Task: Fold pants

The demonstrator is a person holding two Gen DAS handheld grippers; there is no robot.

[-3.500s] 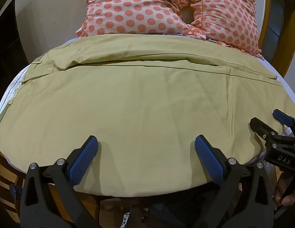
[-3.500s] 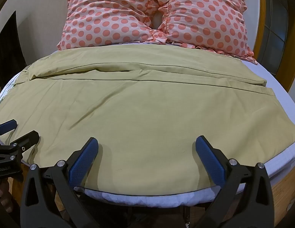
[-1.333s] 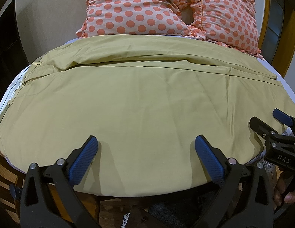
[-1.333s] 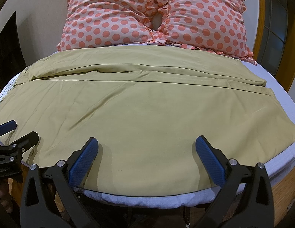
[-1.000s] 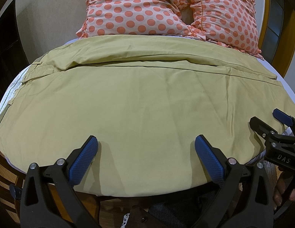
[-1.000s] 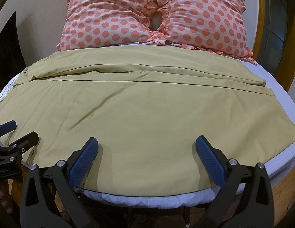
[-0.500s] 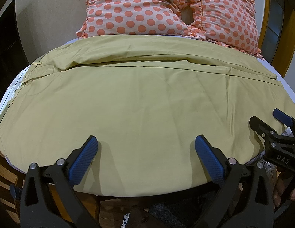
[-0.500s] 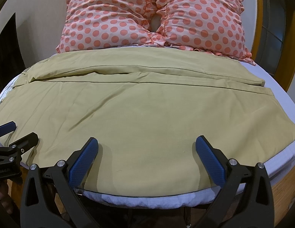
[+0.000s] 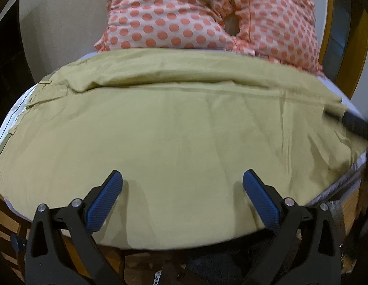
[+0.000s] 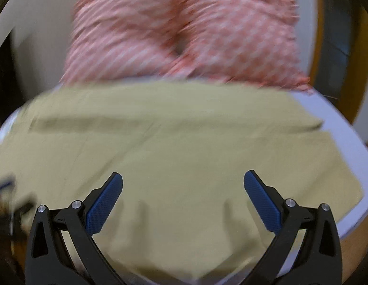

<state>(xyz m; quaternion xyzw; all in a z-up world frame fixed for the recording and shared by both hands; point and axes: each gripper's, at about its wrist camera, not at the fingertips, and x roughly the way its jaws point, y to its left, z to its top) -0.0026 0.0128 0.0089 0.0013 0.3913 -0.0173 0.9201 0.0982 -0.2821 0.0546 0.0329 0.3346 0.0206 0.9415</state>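
Presently, item one: your pants, olive-yellow, spread flat across nearly the whole bed, one long fold ridge running side to side at the far part, near the pillows. Waist details sit at the left edge in the left wrist view. The near hem overhangs the bed's front edge.

Item two: your left gripper, jaws spread wide, blue pads hovering over the near hem, nothing held.

Item three: your right gripper, jaws likewise spread wide and empty, above the near part of the cloth; this view is heavily motion-blurred. A dark blurred shape at the right edge of the left wrist view cannot be identified with certainty.

Item four: white bed sheet, showing at the right side beyond the pants.

Item five: two pink pillows with orange dots, side by side, touching, at the head of the bed.
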